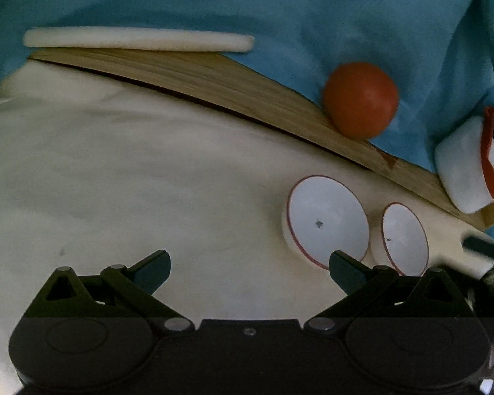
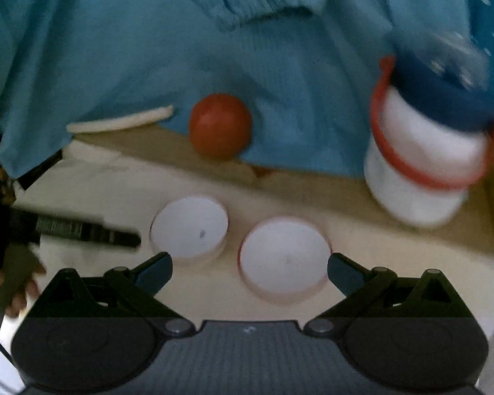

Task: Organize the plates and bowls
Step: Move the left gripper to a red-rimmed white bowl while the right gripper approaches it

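Two small white bowls with thin red rims are sitting side by side on the cream cloth (image 1: 115, 164), close but not quite touching as far as I can tell. In the left wrist view the bigger-looking bowl (image 1: 327, 220) is lying just past the left gripper's right fingertip, and the second bowl (image 1: 405, 238) is sitting just to its right. From the right wrist view, one bowl (image 2: 189, 230) is sitting just ahead of the left fingertip, and the near bowl (image 2: 285, 265) is lying between the fingers, closer to the right one. It's a bit blurry there, so I can't say if anything is touching it.

The left gripper (image 1: 248, 270) is hanging over the cloth with its fingers spread wide, nothing between them. The right gripper (image 2: 250, 271) is also standing wide open, gripping nothing.

Further out, a wooden edge (image 1: 214, 82) is running along the far side of the cloth, with blue fabric (image 1: 280, 6) behind it. An orange-red ball (image 1: 360, 100) is resting right where wood meets fabric. A long white stick-like thing (image 1: 138, 39) is lying on the fabric at the far left. Over on the right, a white tub with a red band (image 2: 425, 154) is leaning tilted, looking smeared in the right wrist view. A dark ribbed bar (image 2: 82, 230) is poking in from the left there.
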A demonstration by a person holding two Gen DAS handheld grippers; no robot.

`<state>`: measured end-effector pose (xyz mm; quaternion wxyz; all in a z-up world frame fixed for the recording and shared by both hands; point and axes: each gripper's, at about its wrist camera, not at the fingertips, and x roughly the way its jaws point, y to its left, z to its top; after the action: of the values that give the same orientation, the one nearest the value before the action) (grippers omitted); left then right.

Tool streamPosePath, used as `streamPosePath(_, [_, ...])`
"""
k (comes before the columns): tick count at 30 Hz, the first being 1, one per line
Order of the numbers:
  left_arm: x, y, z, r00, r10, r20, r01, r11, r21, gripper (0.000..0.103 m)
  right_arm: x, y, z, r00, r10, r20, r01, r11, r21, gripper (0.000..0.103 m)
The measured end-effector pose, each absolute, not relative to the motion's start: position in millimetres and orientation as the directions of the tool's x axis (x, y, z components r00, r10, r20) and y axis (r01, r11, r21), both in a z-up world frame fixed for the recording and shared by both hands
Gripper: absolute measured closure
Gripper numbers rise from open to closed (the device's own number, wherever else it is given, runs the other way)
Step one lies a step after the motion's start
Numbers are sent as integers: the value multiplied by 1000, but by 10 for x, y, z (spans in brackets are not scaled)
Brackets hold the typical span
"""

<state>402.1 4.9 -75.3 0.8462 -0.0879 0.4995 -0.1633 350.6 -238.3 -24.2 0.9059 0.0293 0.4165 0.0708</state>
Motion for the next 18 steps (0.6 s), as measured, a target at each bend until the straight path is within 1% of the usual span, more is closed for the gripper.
streamPosePath(3, [4039,26,-805,446,-394,-804,205,919,-337,1,3779,-2360,-261,619,179,-765,-131,984,124,6])
streamPosePath(8, [4067,-16,-885,450,-404,-797,219,915,-340,1,4144,-2296,-382,561,221,-798,-169,974,151,21])
streamPosePath(9, [4066,-13,-893,450,-413,-792,218,911,-351,1,4204,-2263,-406,553,225,-802,-181,972,149,22])
streamPosePath(12, [4070,-8,-900,455,-432,-778,215,902,-375,4,4354,-2171,-487,529,224,-819,-205,970,133,27])
streamPosePath(14, [4091,-5,-916,451,-435,-780,212,901,-380,9,4433,-2095,-537,513,225,-829,-222,967,125,33])
streamPosePath(16, [4114,8,-929,447,-437,-781,206,900,-385,11,4480,-2054,-588,499,223,-837,-229,966,121,40])
streamPosePath(18, [4130,27,-937,449,-438,-779,199,899,-390,13,4501,-2034,-620,490,222,-843,-228,966,122,42])
